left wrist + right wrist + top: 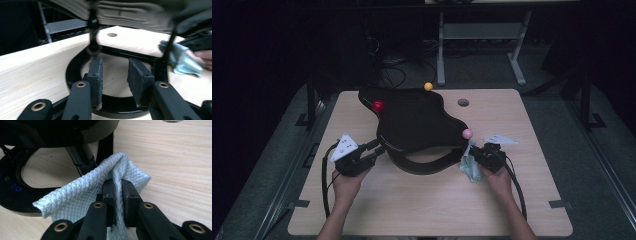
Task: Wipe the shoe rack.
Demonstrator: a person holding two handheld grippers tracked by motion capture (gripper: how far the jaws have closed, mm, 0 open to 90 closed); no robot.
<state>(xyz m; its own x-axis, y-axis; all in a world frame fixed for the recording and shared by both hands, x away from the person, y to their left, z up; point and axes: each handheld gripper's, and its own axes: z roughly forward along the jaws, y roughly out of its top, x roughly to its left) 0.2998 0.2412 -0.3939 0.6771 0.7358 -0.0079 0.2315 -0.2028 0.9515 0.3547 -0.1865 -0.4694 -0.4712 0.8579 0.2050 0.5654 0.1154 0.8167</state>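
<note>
Pale blue waffle cloth [82, 195] sits bunched at the counter's [422, 210] right-front area, touching the right end of the black curved base [422, 165] of a black device [412, 120]. Right hand-held gripper [118, 192] is clamped on the cloth, a fold pinched between both pads, the rest draping left toward a black strut [82, 157] of the device. In the high view the cloth [471, 167] shows just under that gripper [487, 155], beside a pink ball [467, 133].

Left hand-held gripper [115, 77] has its jaws apart, nothing between them; the pads point over the base ring [75, 67] with bare wood in the gap. In the high view it [374, 150] is at the device's left edge, close to it; contact can't be told.

Red ball [378, 105] and yellow ball [428, 86] sit on the device's far side.

Step looks like wiping the device's base/struts with the cloth, left side free to steady. Next move probably needs the cloth dragged along the ring or strut with the pinch kept firm, and the left closed on the frame so the device doesn't slide.
</note>
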